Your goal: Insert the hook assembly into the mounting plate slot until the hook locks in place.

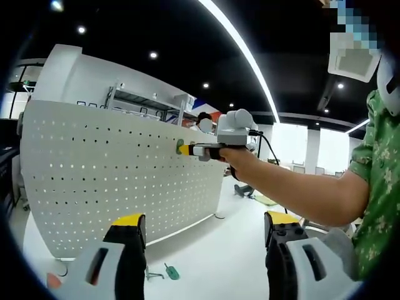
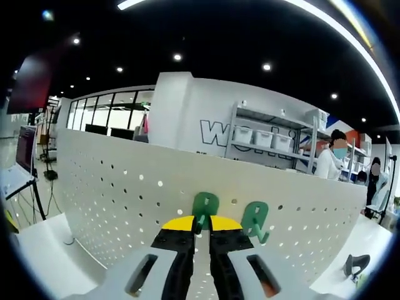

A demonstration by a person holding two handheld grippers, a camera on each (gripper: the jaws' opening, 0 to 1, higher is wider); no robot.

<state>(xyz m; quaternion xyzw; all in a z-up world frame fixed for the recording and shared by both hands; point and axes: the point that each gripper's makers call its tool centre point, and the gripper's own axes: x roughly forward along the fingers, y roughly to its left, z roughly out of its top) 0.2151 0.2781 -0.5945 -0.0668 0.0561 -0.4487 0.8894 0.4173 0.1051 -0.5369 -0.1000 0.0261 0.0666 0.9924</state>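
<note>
**Right fingers pinching a green hook against the pegboard**

In the right gripper view the right gripper [image 2: 201, 226] has its yellow-tipped fingers nearly together, clamped on a green hook [image 2: 205, 208] that sits right at the fingertips, pressed to the white pegboard [image 2: 112, 194]. A second green hook [image 2: 255, 220] hangs on the board just to the right of the fingers, apart from them.

The left gripper [image 1: 203, 231] has its fingers spread wide with nothing between them, hanging above the white desk [image 1: 212, 262]. Beyond its fingers you can see the other gripper at the board, held by a person's hand [image 1: 240, 159]. Another green hook [image 1: 170, 271] lies on the desk between the left fingers, low down.
</note>
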